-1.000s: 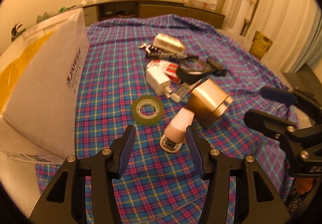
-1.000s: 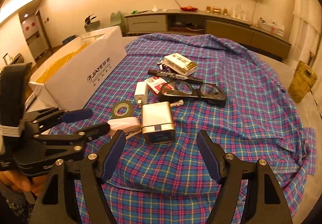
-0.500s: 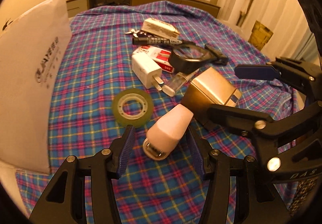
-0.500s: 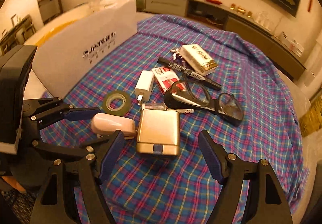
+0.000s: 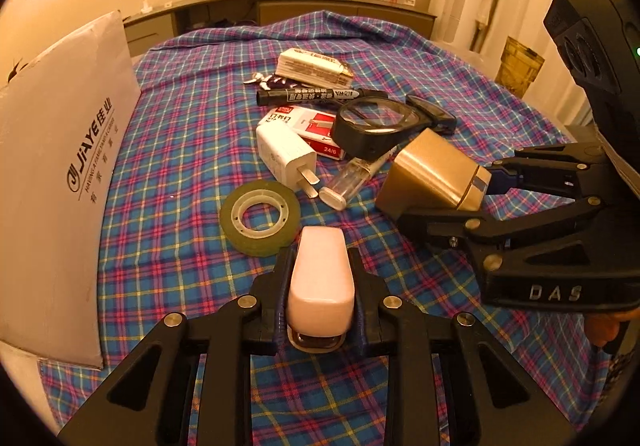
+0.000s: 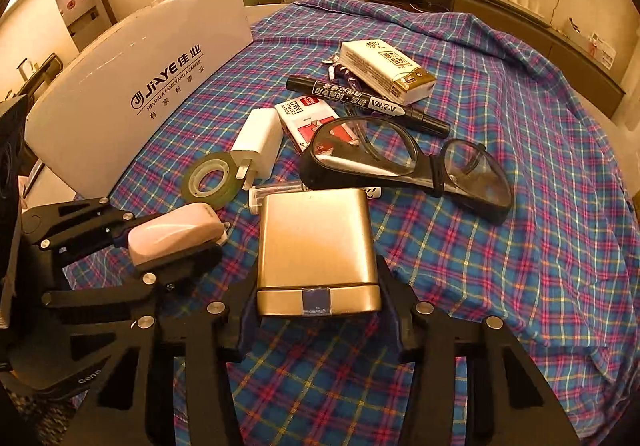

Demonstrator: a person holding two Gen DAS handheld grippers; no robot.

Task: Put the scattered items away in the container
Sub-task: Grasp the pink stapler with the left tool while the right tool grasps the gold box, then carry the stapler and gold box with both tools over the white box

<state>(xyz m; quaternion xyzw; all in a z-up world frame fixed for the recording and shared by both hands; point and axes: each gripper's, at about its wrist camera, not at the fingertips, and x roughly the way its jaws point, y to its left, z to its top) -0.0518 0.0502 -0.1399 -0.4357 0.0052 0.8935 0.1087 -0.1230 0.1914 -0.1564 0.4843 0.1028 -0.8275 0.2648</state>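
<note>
Left gripper (image 5: 320, 300) closing on pink stapler (image 5: 321, 278), pads pressed against both of its sides, jaws narrow, stapler pointing straight ahead along the fingers. Right gripper (image 6: 318, 300) closing on gold metal case (image 6: 316, 250), pads against its two long sides at a middling width, blue-taped end nearest the camera. Both objects low over plaid cloth (image 5: 168, 149); lifted or resting, cannot tell.

Just ahead of left jaws, green tape roll (image 5: 260, 217) lying flat. Beyond it, white charger plug (image 5: 285, 157), prongs toward the jaws, and clear tube (image 5: 348, 183) beside those prongs. Just ahead of right jaws, black-framed glasses (image 6: 408, 169), one lens over red-and-white staples box (image 6: 308, 117). Farther out, black marker (image 6: 366, 103) lying crosswise, then white-and-gold packet (image 6: 386, 69) at the far edge of the heap, with a small purple-and-silver item half hidden beneath it.

Well to the left of both jaws, white cardboard container (image 6: 140, 85) with printed side facing the heap, standing on the cloth's left margin. Behind everything, long sideboard (image 5: 304, 3) along the wall.
</note>
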